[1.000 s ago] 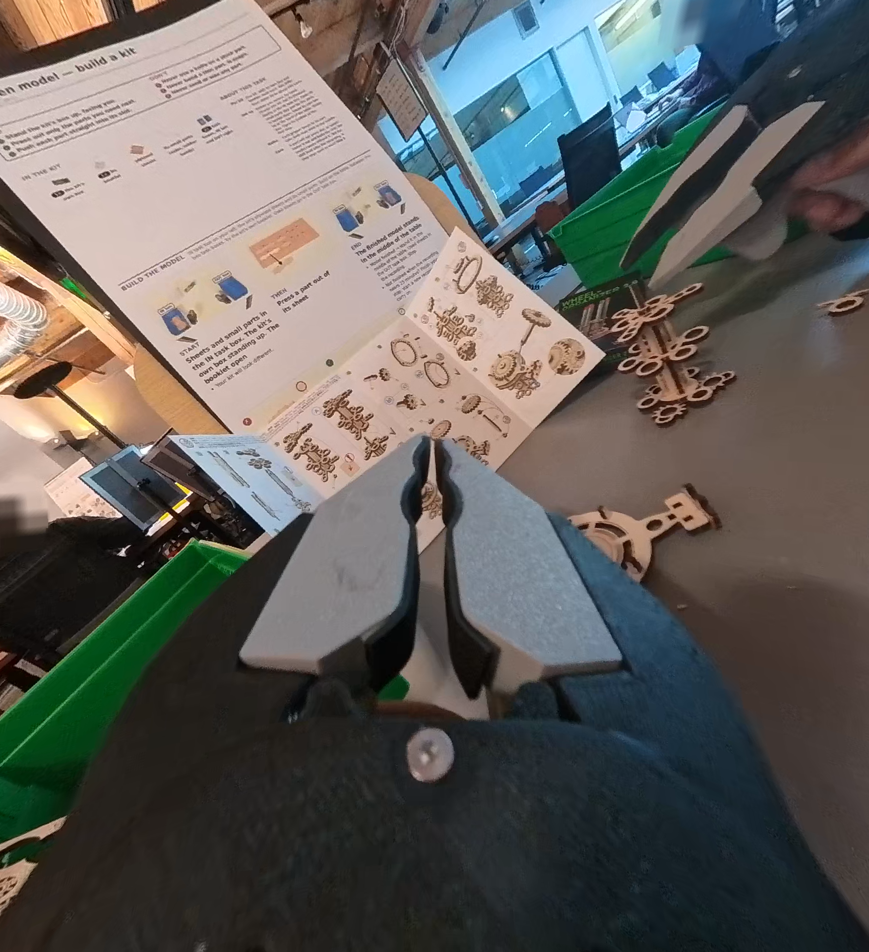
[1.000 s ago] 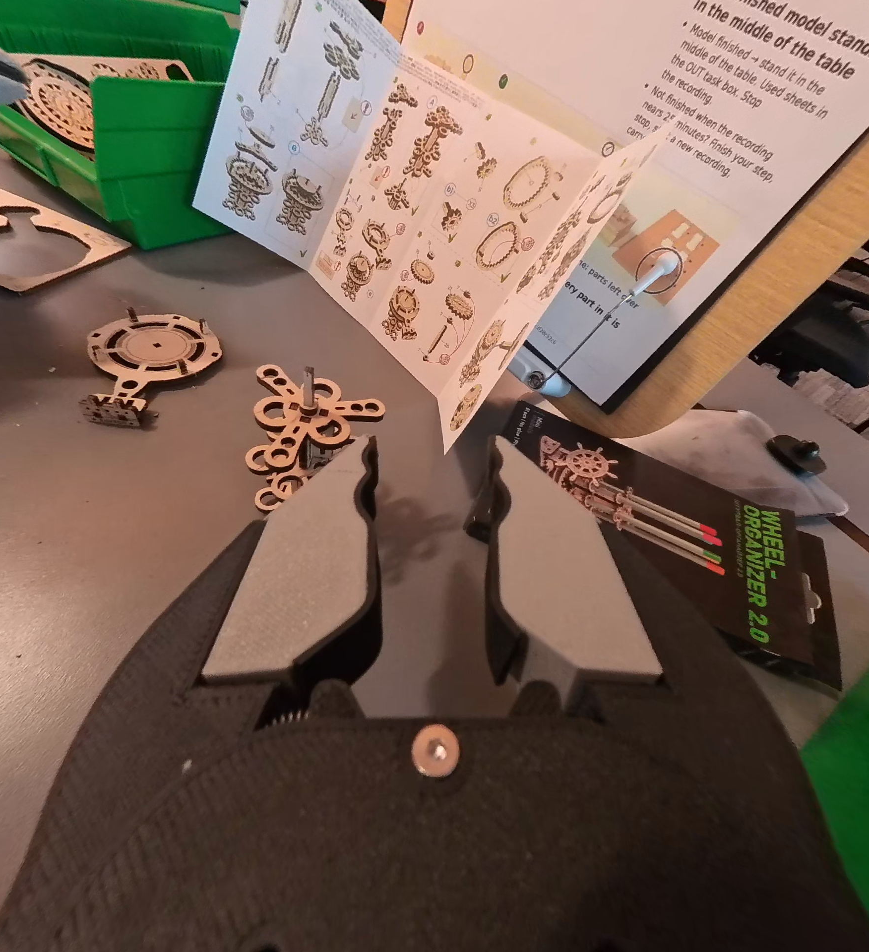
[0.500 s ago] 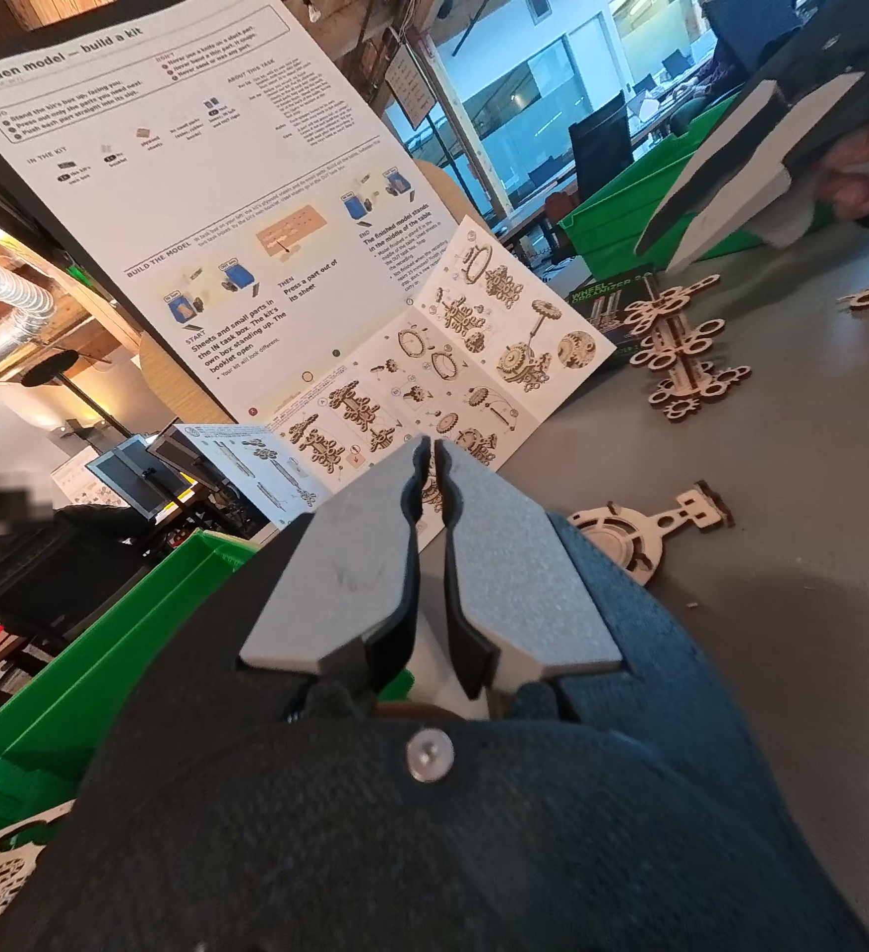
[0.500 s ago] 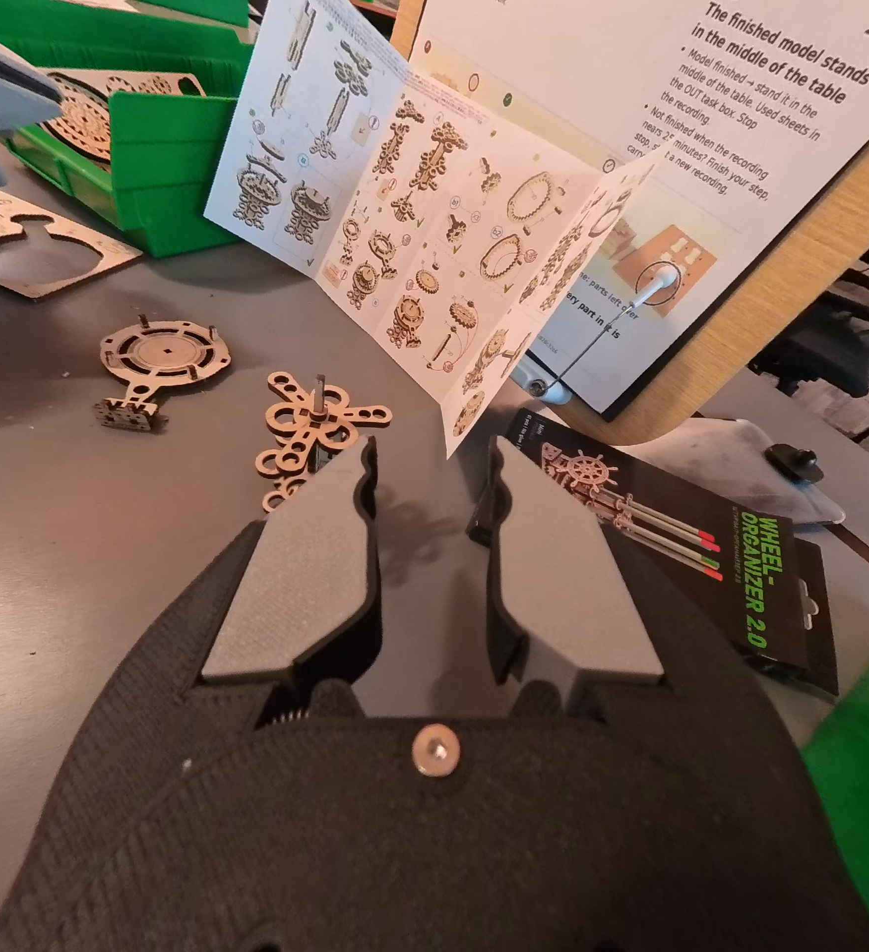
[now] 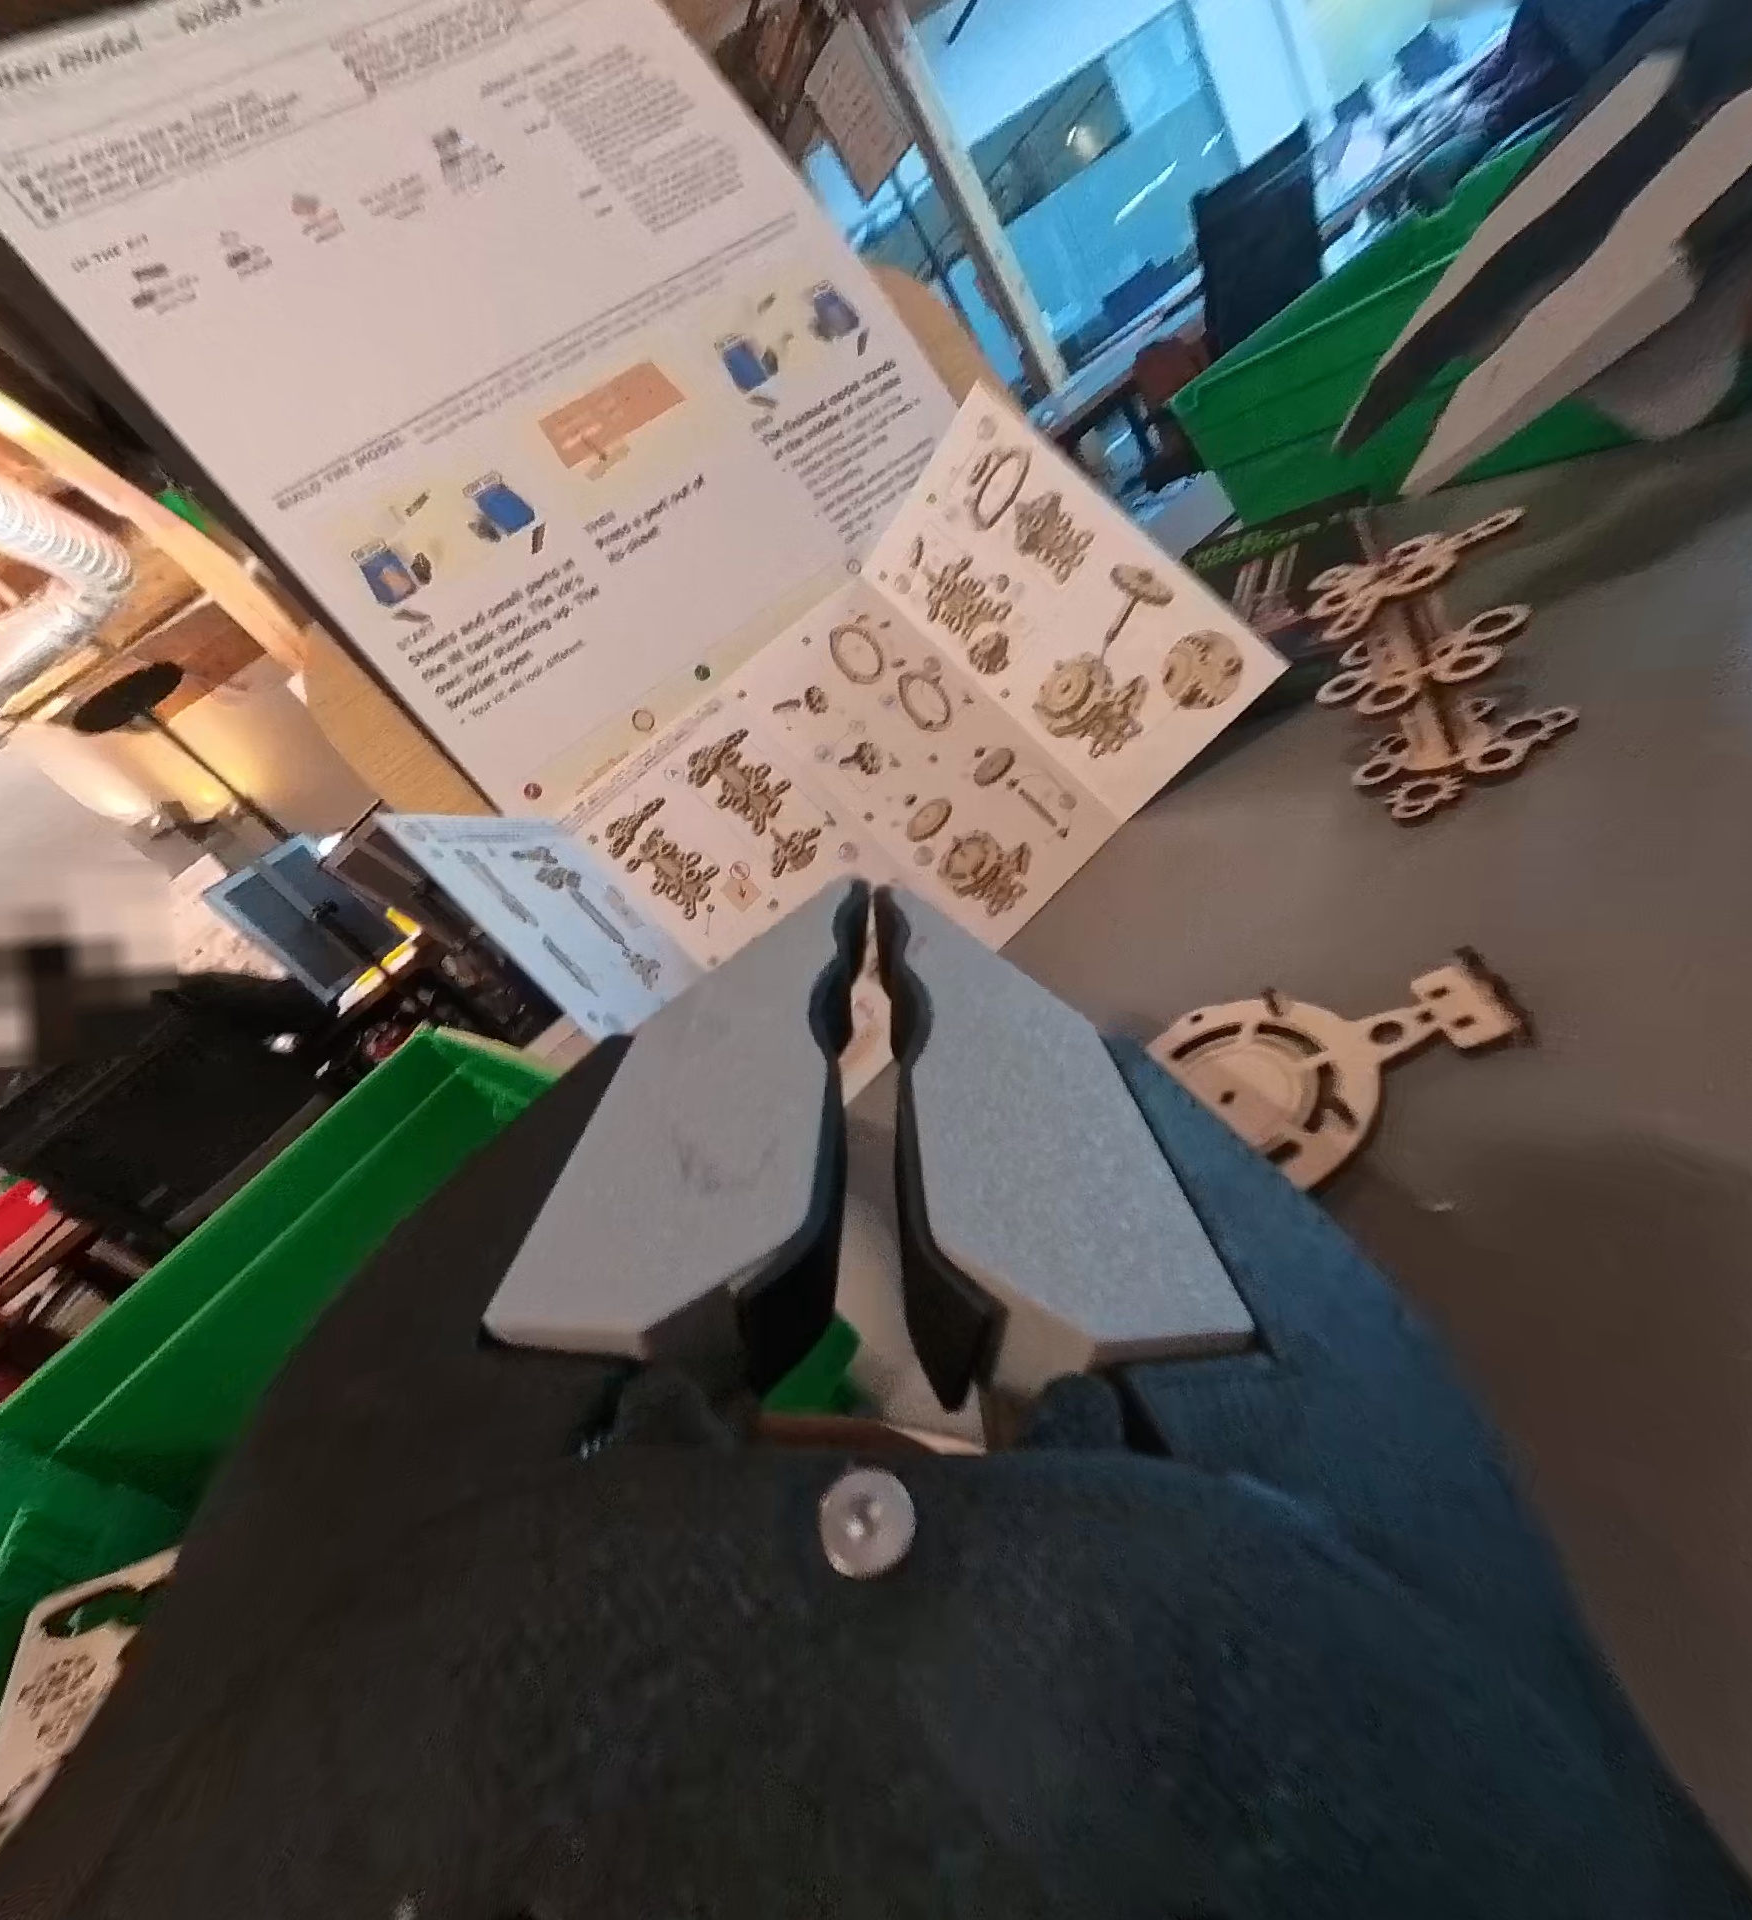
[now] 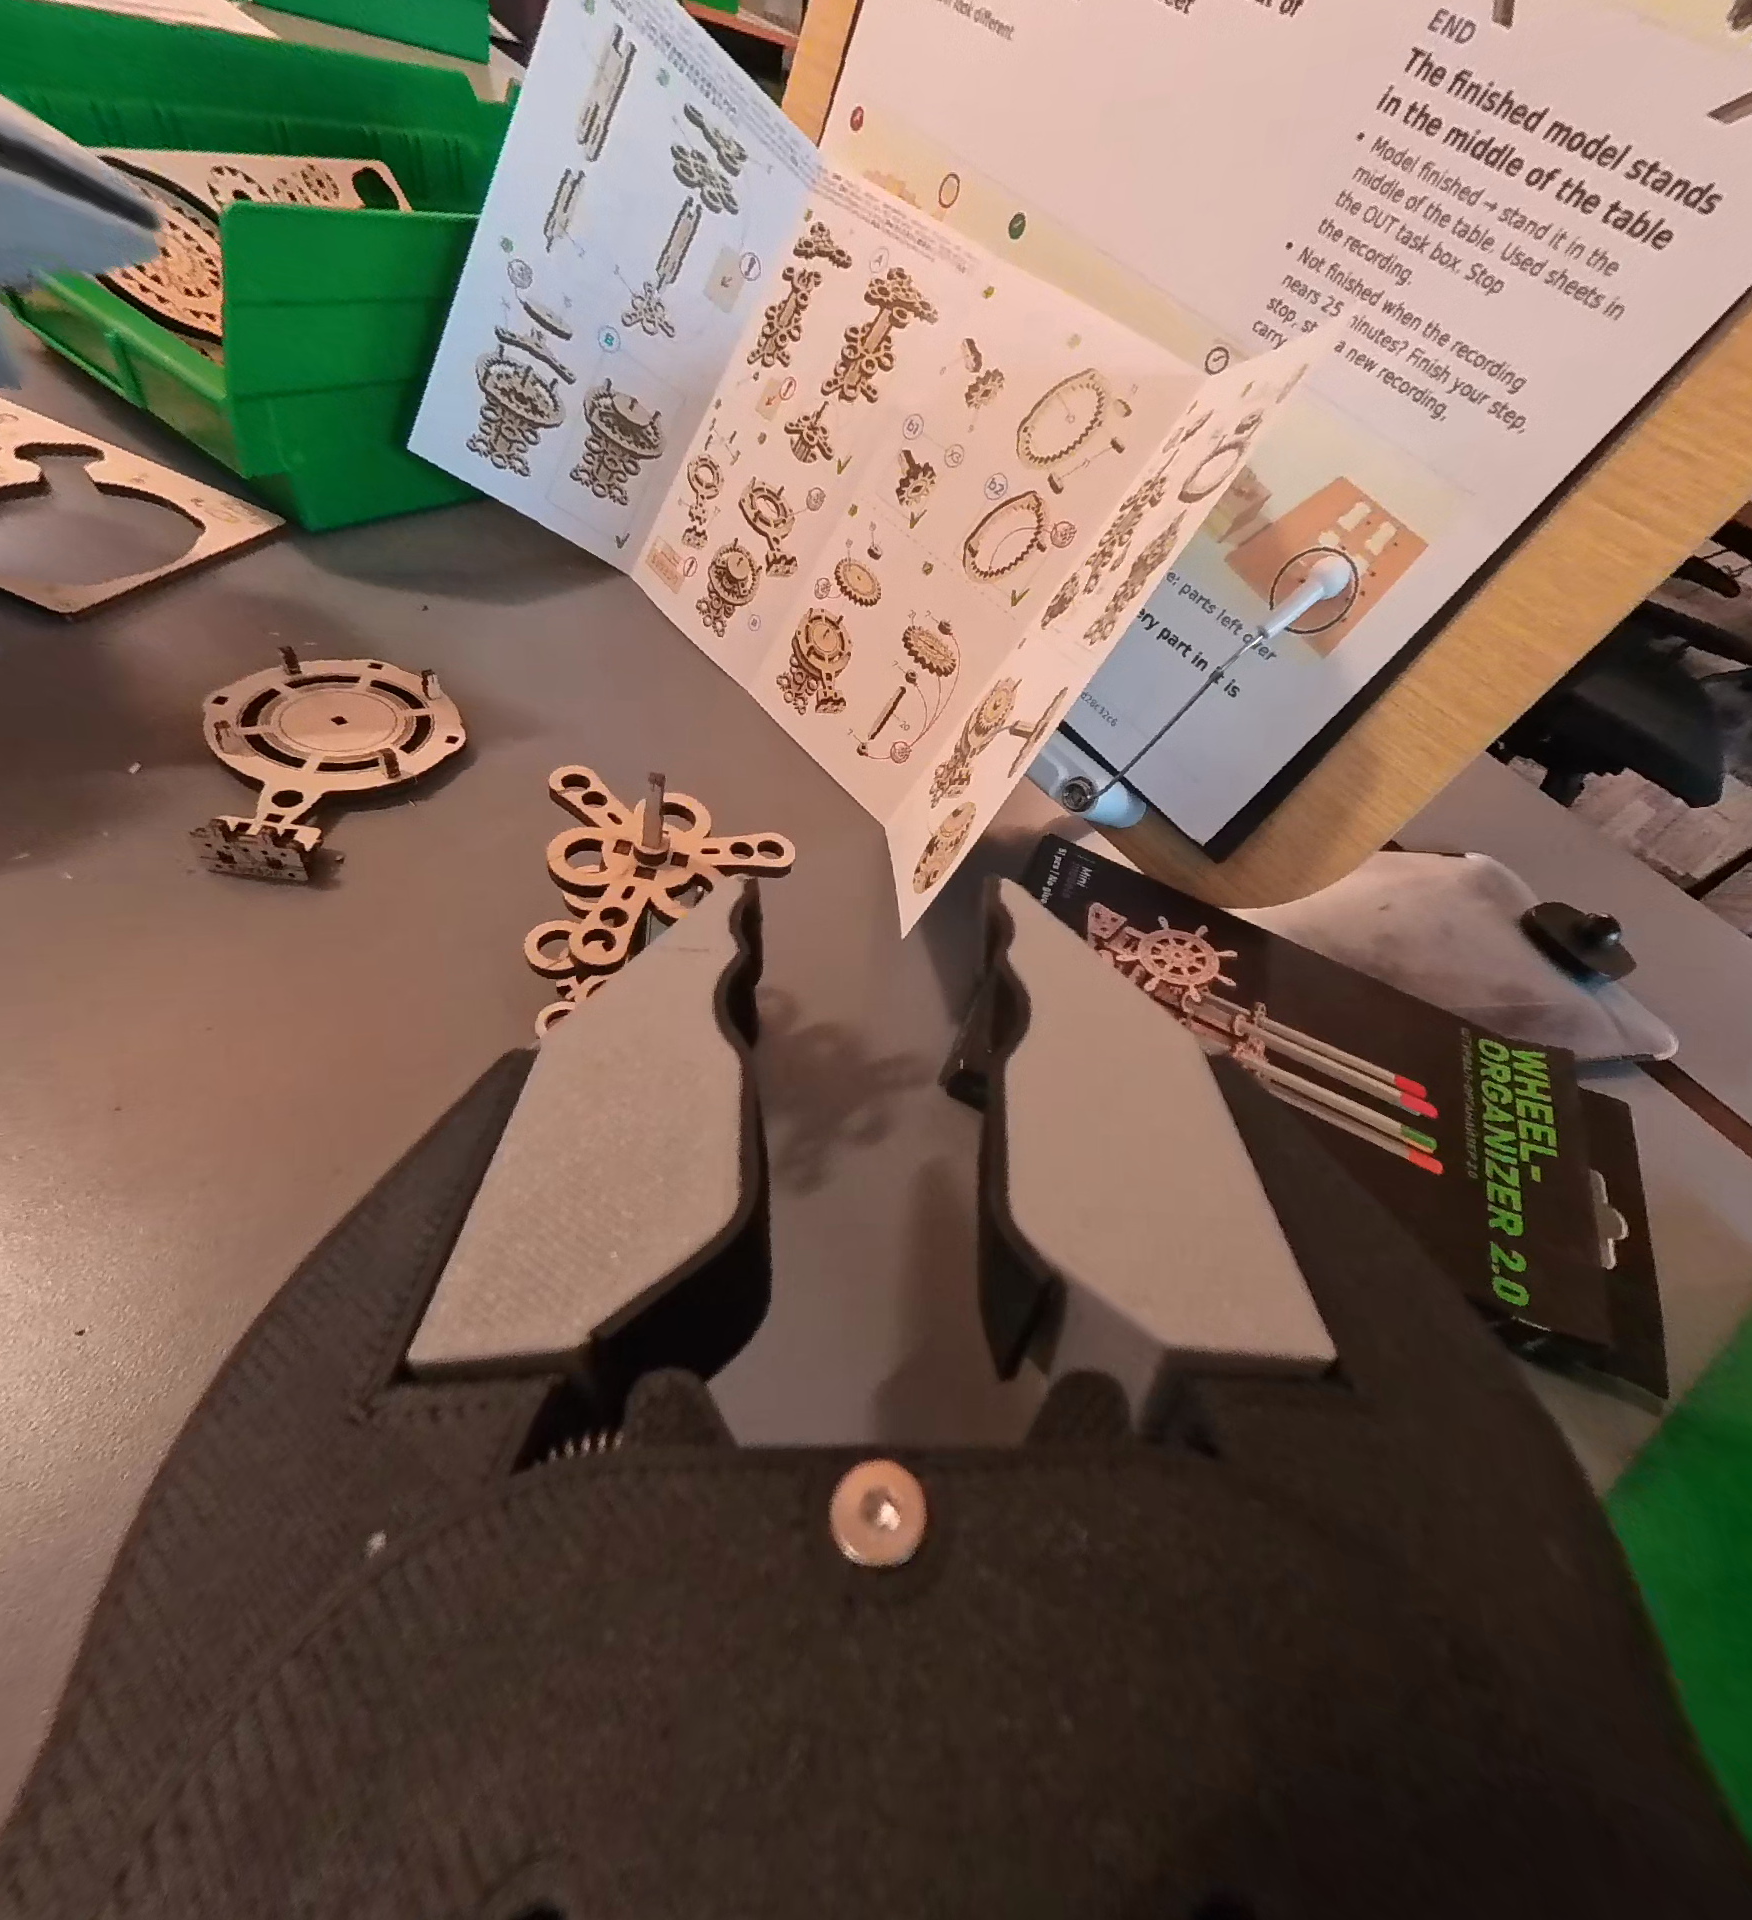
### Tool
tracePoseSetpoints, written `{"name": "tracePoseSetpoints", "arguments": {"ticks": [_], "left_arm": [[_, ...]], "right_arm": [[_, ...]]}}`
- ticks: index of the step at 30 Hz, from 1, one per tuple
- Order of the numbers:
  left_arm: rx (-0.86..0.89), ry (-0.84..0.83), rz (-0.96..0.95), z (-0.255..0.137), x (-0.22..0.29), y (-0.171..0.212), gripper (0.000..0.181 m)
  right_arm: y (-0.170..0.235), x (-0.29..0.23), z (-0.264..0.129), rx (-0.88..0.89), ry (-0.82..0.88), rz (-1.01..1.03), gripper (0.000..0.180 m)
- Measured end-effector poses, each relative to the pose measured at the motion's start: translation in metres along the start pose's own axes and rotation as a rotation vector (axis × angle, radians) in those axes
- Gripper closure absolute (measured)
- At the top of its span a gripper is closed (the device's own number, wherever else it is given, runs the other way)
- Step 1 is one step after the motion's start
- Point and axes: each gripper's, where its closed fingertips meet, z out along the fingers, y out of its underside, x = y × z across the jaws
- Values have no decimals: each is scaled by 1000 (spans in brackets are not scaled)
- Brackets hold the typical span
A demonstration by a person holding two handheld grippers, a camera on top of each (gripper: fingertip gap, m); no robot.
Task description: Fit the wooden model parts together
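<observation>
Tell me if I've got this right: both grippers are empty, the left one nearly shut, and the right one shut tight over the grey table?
Not quite. In the right wrist view the right gripper stands open, a wide gap between its fingers showing bare grey table. The rest holds: both are empty, and the left gripper is nearly shut.

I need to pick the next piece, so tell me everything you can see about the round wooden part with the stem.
The round wooden part is pale laser-cut plywood: a slotted ring around a solid disc with a small centre hole, thin pegs upright on its rim, and a holed stem ending in a small stacked block. It lies flat on the grey table, apart from the looped assembly. Neither gripper touches it.
</observation>
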Motion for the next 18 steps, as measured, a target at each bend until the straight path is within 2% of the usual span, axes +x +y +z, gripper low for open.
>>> {"name": "tracePoseSetpoints", "arguments": {"ticks": [5, 14, 18], "left_arm": [[-245, -41, 50, 10, -8, 46, 181], [-380, -205, 20, 1, -46, 72, 181], [-347, -232, -23, -4, -57, 71, 181]], "right_arm": [[0, 1, -1, -1, 6, -2, 141], [-4, 0, -4, 9, 12, -14, 141], [-7, -1, -5, 18, 12, -17, 141]]}}
